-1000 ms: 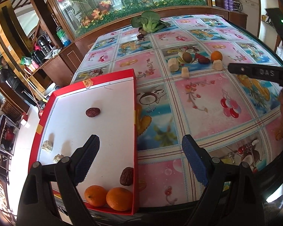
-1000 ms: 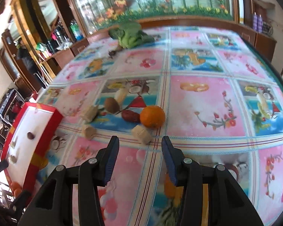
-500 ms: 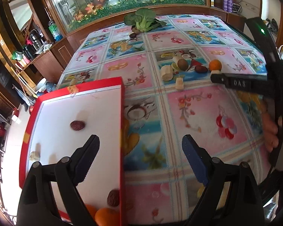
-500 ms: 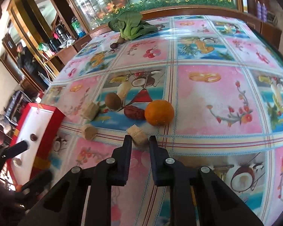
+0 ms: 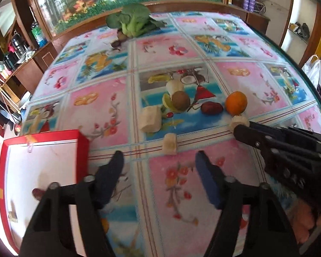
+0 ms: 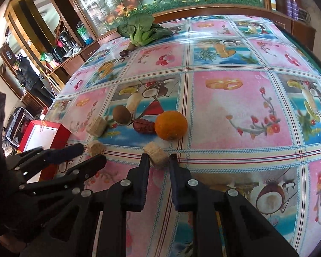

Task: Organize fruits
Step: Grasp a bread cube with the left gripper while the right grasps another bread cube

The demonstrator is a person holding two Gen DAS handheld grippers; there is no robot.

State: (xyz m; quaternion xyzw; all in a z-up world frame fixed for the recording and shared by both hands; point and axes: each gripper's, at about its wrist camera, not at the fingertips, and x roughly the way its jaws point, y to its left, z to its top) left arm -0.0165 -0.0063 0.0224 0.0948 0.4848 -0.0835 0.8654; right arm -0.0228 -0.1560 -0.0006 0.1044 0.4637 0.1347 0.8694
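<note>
A pale cut chunk (image 6: 157, 154) lies on the tablecloth, and my right gripper (image 6: 158, 159) is shut on it, just in front of an orange (image 6: 171, 124) and a dark red date (image 6: 143, 126). Left of those sit a kiwi (image 6: 121, 114) and a bigger pale chunk (image 6: 97, 126). My left gripper (image 5: 159, 156) hangs over the table with its jaws closing and nothing between them. A small pale chunk (image 5: 170, 144) lies just ahead of its fingertips. The red tray (image 5: 82, 150) with a white floor is at the lower left, and a date (image 5: 36, 192) lies in it.
A leafy green vegetable (image 5: 134, 22) and two small dark fruits lie at the table's far edge. A wooden counter with bottles and a glass cabinet run behind it. The right gripper's body (image 5: 289, 147) and the hand on it fill the right of the left wrist view.
My left gripper has swung from over the tray to the right, out over the table toward the small chunk, and its jaws have narrowed. The right gripper has shut on its chunk.
</note>
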